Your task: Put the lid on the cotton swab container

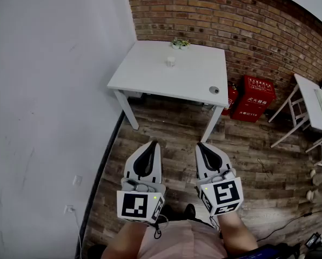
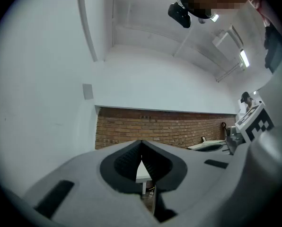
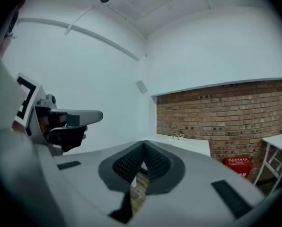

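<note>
While the person stands back from the table (image 1: 150, 72), both grippers are held out in front, side by side and about level, over the wood floor (image 1: 172, 128). The left gripper (image 1: 152, 143) has its jaws squeezed together with nothing in them. The right gripper (image 1: 200, 144) is the same, clenched and empty. I think they are closed because there is nothing to grab from this far away. They seem to be held low and forward so they are ready for the walk up. The container (image 1: 170, 61), a small white cup, sits on the table toward the back, well apart from both grippers. A small round grey thing lies near the table's front right corner. It may be the lid (image 1: 214, 90), but it is too small to be sure. If so, lid and container are apart, so the job looks not yet begun. A little plant (image 1: 181, 43) sits at the back edge by the brick wall (image 1: 204, 9), near the container, and should be out of the way. Red boxes (image 1: 253, 99) stand on the floor to the right of the table. The next step, I guess, calls for getting closer and opening one gripper for the lid.
</note>
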{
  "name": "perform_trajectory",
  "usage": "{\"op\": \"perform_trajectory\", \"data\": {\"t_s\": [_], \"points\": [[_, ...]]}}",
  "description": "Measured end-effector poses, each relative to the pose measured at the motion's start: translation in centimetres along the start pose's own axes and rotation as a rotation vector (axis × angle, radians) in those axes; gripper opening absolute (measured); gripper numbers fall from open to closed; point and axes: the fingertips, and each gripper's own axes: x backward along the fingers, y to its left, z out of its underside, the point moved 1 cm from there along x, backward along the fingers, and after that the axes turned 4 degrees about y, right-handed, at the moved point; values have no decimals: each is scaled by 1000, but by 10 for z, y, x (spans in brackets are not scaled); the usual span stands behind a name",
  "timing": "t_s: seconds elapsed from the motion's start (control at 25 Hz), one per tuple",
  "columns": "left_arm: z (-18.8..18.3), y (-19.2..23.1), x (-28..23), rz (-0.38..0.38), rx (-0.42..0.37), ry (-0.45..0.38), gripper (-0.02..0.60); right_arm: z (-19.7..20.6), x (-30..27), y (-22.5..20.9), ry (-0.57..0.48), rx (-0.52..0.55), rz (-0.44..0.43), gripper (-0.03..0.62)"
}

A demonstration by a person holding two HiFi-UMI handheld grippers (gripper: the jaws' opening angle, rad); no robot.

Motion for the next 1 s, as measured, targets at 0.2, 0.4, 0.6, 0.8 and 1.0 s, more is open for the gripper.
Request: {"op": "perform_trajectory", "data": {"t_s": [0.2,0.4,0.6,0.8,1.0], "points": [[2,2,0,-1,4,7,-2,4,-2,1,13,-6,3,5],[2,9,1,-2,14,0,0,1,-7,3,-9,-22,10,5],[-1,13,-1,29,50,-12,156,0,-16,10,-8,-17,-12,120],[1,25,-1,33,36,-3,146,0,-23,15,-4,-17,17,114],[9,42,0,36,51,4,136,1,-29,19,-7,-14,47,109]]}}
